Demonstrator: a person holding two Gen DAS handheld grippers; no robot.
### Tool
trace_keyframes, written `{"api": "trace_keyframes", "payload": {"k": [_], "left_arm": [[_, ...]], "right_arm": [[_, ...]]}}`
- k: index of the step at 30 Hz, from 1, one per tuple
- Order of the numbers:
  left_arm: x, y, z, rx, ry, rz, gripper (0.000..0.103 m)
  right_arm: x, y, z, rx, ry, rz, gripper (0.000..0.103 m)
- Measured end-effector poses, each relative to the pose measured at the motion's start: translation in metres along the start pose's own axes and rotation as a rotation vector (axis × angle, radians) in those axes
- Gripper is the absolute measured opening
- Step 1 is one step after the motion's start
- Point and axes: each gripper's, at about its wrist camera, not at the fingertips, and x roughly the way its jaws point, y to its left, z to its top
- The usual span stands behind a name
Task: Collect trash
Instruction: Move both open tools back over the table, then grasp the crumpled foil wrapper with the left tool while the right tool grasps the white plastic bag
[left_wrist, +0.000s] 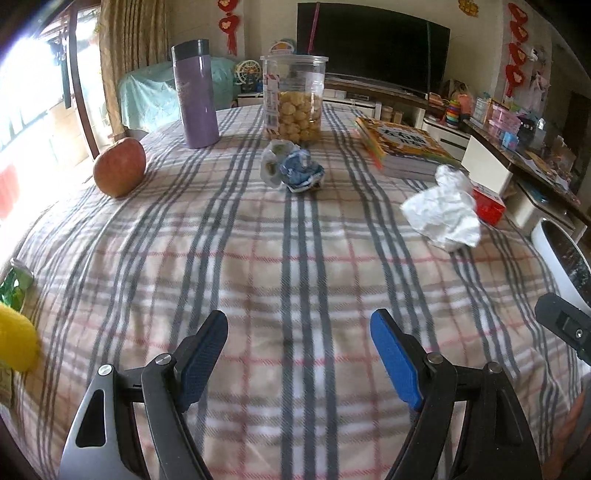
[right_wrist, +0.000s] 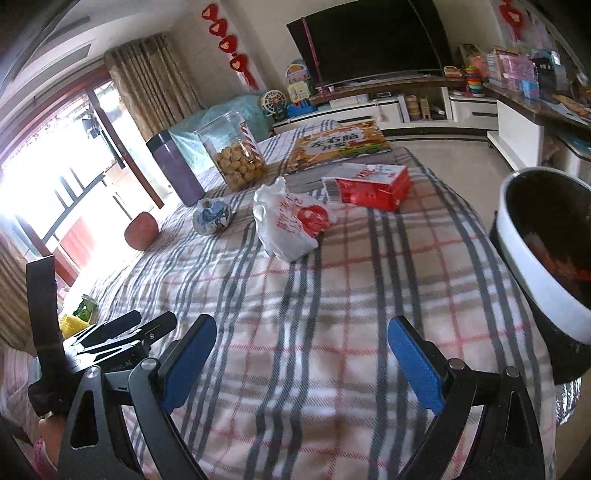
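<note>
Both tongs, left tongs (left_wrist: 299, 354) and right tongs (right_wrist: 301, 360), hang spread and empty over the plaid table (left_wrist: 258, 258). White crumpled bag (right_wrist: 286, 225) lies at 12 o'clock; right should pinch its bunched top, then carry to bin (right_wrist: 532, 266) at 3 o'clock.

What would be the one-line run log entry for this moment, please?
left tongs open, empty | right tongs open, empty | white bag, blue-white wrapper on table | bin at right edge
</note>
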Motion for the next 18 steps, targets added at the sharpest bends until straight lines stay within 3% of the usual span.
{"api": "trace_keyframes", "payload": {"k": [18], "left_arm": [[0.095, 0.016, 0.082, -0.031, 0.024, 0.008, 0.080]], "right_arm": [[0.066, 0.014, 0.047, -0.016, 0.010, 0.011, 0.094]]}}
